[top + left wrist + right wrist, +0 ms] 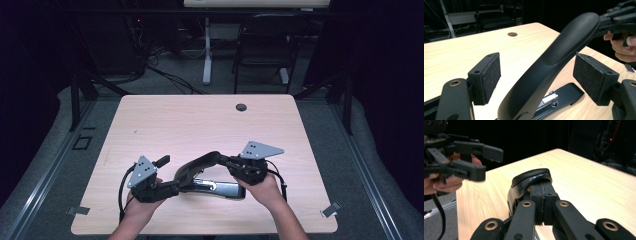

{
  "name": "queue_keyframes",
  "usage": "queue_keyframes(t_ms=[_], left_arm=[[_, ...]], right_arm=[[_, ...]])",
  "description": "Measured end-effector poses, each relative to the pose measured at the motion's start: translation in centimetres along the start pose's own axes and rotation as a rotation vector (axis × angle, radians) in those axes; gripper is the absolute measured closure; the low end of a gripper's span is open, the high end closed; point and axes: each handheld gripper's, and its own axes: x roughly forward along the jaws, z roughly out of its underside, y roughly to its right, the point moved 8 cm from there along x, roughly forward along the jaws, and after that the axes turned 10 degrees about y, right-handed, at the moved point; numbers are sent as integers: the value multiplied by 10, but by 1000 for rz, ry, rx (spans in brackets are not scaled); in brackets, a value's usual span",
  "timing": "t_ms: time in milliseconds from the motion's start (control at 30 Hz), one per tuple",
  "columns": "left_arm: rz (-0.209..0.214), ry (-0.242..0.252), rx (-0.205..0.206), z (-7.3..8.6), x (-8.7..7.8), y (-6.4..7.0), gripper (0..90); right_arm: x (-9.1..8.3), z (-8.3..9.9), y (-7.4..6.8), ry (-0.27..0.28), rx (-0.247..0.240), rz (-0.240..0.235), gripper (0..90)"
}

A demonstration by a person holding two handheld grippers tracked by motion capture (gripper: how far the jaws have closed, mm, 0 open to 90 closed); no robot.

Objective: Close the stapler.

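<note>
Light wood counter (200, 120) in a dark room, a chair (262, 47) and cables behind it; a big black stapler (210, 187) lies at the near edge between both hands. Right tongs (226, 161) are pinched on the tip of its raised arm (564, 52), likely lifting it open. Left tongs (170, 189) are spread around the arm's lower end without touching, probably set to steady it.

Bare table (200, 120) beyond, raised stapler (200, 167) arm between hand-held grippers
</note>
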Motion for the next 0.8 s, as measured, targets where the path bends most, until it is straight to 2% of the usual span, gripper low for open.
queue_keyframes(t_ms=[433, 667, 800], left_arm=[[-20, -34, -12, 15, 1, -9, 224], [-26, -40, -29, 20, 0, -14, 224], [-29, -37, -37, 23, -2, -17, 224]], right_arm=[[-27, 44, 18, -43, 42, 15, 900], [-34, 62, 24, -55, 65, 11, 895], [-38, 77, 30, -88, 86, 16, 892]])
